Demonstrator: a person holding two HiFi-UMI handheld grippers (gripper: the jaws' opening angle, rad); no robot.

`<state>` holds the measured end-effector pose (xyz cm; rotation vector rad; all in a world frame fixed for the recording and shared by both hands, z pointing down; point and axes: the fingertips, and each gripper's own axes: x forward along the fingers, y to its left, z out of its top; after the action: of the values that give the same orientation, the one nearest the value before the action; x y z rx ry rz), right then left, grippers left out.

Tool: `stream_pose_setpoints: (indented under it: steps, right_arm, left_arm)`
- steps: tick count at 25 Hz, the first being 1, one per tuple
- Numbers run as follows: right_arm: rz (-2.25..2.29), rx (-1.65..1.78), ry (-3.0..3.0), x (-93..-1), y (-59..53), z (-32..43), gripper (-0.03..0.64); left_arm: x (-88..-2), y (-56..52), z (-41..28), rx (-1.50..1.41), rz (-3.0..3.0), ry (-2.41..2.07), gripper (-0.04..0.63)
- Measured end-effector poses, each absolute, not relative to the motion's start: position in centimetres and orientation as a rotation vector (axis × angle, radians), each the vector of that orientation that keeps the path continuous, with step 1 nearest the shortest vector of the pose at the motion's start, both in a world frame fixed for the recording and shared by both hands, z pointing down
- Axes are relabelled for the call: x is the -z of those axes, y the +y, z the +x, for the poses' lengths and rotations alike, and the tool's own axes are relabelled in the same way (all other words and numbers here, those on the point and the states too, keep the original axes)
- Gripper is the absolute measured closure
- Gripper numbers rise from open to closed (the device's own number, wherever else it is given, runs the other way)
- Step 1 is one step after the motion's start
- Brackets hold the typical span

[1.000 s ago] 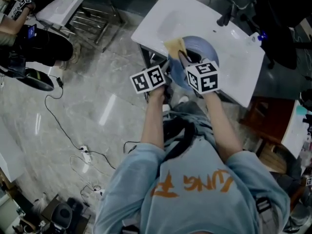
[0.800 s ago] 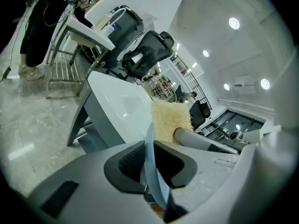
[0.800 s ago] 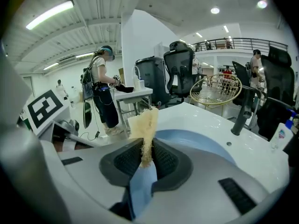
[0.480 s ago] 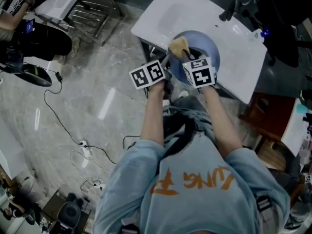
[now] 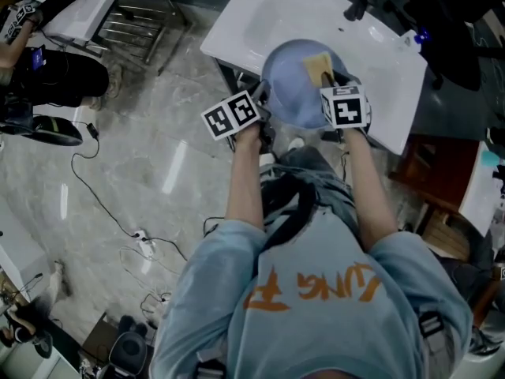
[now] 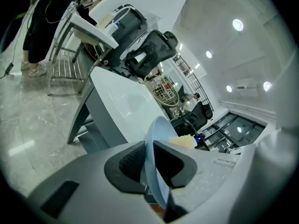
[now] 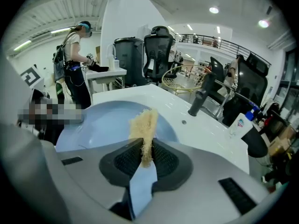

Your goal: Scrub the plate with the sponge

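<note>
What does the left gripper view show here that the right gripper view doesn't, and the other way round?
Only the left gripper view: the left gripper clamped on the plate at its rim, seen edge-on, and the grey floor. Only the right gripper view: the right gripper pinching the sponge over the plate's broad face. Both: plate, sponge and the white sink.
</note>
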<state>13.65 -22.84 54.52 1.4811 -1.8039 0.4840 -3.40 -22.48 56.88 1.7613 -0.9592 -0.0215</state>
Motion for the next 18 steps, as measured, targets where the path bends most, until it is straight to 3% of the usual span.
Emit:
stream_pose_setpoints:
  steps: [10,18]
  right_arm:
    - [1.665,-0.524,-1.625,-53.9,-20.3,20.7,0.558]
    - [1.574,-0.463,-1.935,-50.2,-22.2,12.9,0.560]
  left_arm:
    - [-57.3,-22.7,-3.1,0.022,1.756,-0.947,0.546]
    - [-57.3,-22.5,-3.0,0.028,1.747,-0.948,0.546]
